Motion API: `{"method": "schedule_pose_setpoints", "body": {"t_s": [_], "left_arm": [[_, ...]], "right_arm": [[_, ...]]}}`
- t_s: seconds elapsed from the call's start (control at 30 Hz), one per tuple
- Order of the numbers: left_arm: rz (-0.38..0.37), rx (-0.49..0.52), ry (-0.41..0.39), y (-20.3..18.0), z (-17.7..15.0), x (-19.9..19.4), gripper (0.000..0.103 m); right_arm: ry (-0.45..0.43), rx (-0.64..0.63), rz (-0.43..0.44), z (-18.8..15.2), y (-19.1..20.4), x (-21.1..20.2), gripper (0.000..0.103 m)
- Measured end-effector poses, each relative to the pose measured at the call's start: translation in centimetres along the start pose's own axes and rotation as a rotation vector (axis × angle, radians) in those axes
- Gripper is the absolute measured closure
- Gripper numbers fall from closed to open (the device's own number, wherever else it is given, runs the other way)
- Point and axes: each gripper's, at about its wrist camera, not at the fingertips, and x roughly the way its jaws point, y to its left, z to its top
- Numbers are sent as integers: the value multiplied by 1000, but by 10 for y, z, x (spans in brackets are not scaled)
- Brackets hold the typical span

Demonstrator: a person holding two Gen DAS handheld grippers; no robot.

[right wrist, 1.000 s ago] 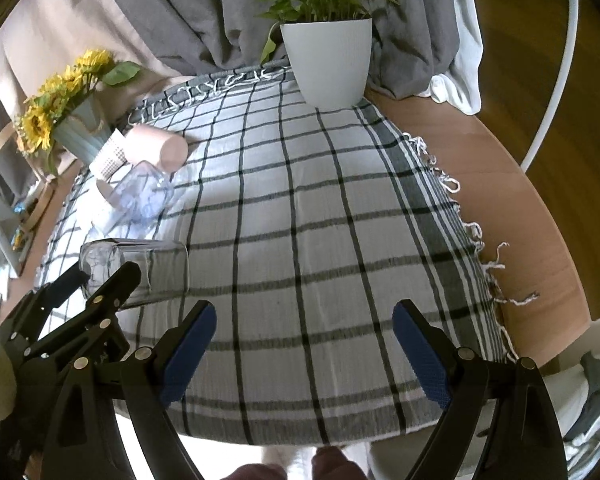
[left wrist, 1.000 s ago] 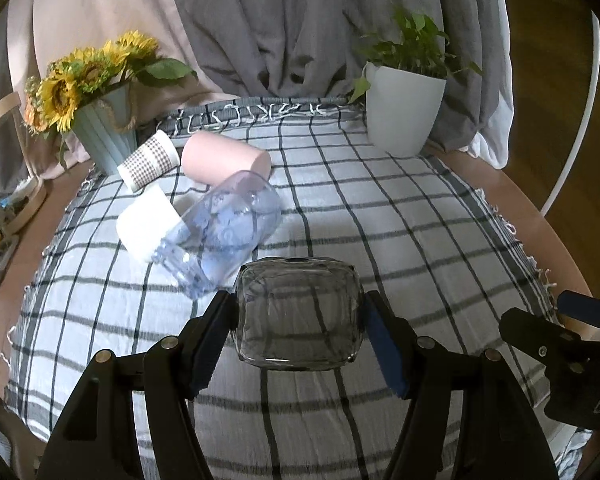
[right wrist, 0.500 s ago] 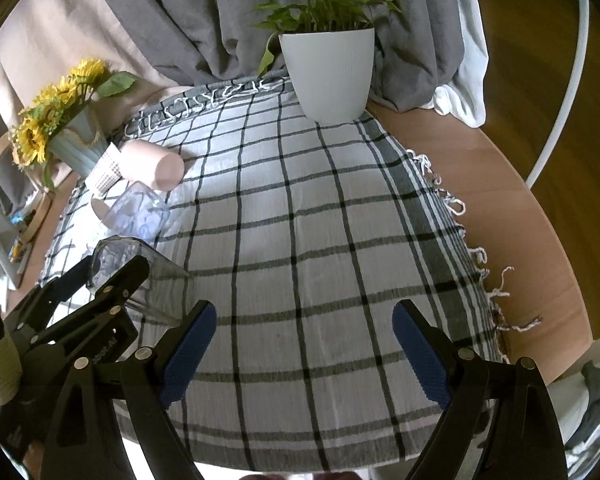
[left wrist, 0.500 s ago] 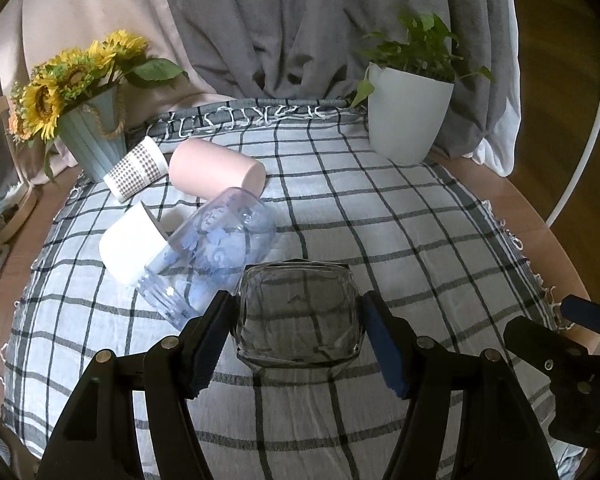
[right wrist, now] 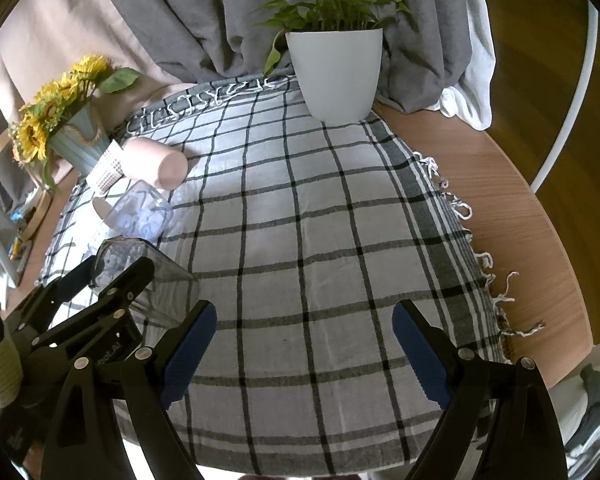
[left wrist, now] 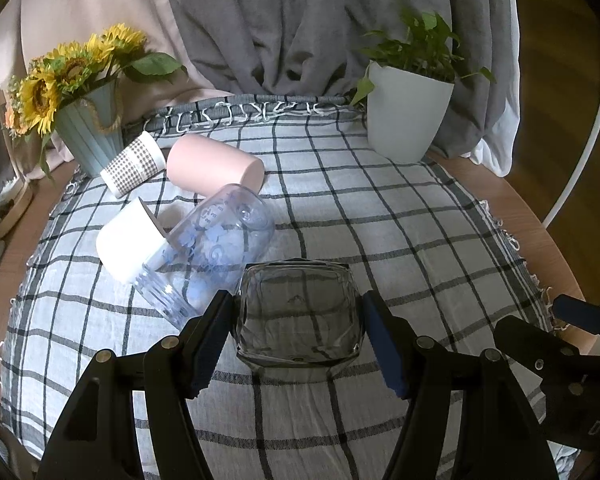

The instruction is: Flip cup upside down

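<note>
My left gripper (left wrist: 298,320) is shut on a clear square-sided glass cup (left wrist: 298,314), held between its blue pads above the checked tablecloth (left wrist: 400,232). In the right wrist view the same glass cup (right wrist: 148,280) is tilted in the left gripper (right wrist: 112,284) at the left. My right gripper (right wrist: 304,344) is open and empty over the near part of the cloth. It also shows at the right edge of the left wrist view.
Several cups lie on their sides at the left: a clear blue-patterned cup (left wrist: 216,252), a white cup (left wrist: 128,236), a pink cup (left wrist: 214,168) and a dotted cup (left wrist: 132,164). A sunflower vase (left wrist: 88,136) and a white plant pot (left wrist: 406,116) stand at the back.
The left gripper has lifted the glass cup off the cloth and tilted it. The right gripper has stayed open and drawn back slightly.
</note>
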Motion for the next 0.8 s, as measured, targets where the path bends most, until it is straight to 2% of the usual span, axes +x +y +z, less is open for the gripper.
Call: {"method": "schedule_pose_setpoints", "body": {"t_s": [0.23, 0.37, 0.57, 0.8], "left_arm": [[-6, -21, 13, 1, 2, 0, 37], [13, -33, 13, 2, 3, -1, 22], [55, -48, 12, 0, 5, -6, 20], [78, -43, -13, -6, 8, -21, 9]], "right_arm": [[7, -11, 23, 6, 0, 4, 13], [13, -15, 42, 8, 1, 7, 13], [32, -10, 74, 10, -3, 14, 13], [26, 0, 76, 13, -11, 12, 13]]}}
